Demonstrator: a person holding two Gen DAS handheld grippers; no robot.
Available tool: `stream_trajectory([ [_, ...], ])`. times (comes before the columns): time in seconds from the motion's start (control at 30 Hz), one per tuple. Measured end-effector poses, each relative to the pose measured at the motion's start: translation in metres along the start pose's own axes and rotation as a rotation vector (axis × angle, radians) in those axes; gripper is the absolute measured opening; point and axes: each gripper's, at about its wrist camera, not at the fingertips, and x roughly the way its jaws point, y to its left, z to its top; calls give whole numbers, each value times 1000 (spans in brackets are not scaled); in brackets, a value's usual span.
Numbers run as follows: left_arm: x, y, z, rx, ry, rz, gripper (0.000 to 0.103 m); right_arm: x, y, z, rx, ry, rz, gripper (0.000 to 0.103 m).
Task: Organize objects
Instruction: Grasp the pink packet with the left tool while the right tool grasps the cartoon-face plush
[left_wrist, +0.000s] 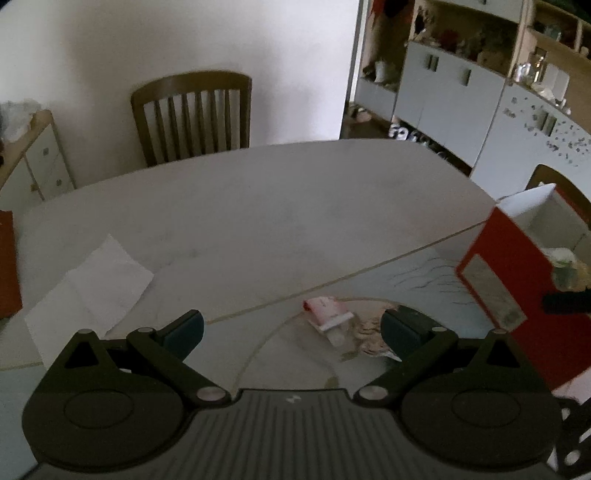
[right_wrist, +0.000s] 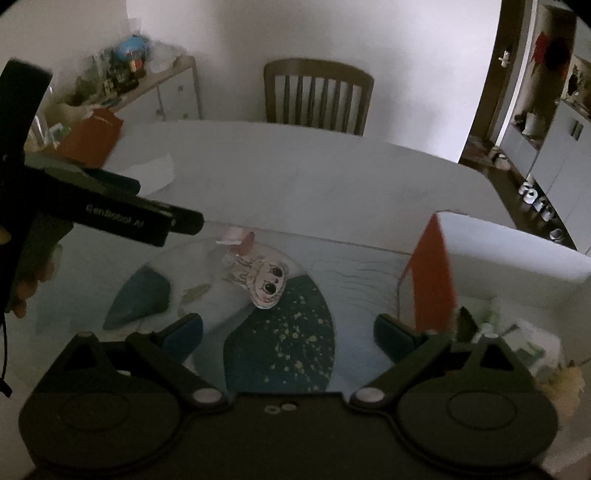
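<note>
Left gripper: fingers apart, empty; above the mat
Right gripper: fingers apart, empty; beside the red box
Pink tube: lying on the mat, ahead of the left gripper; near the cartoon-face card
Table: white paper at left

Before you on the worktop lies a mat. On its far part a small tube rests just behind a sticker. To your right stands an open box; far left lies paper. A chair stands behind the worktop.
</note>
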Motion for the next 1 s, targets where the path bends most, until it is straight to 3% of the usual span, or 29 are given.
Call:
stream_trajectory([
  [0.57, 87, 1, 14, -37, 136, -1, 102, 74, -5, 17, -25, 69, 13, 95],
  [1.0, 102, -2, -4, -49, 141, 38, 101, 105, 1, 18, -37, 90, 58, 93],
])
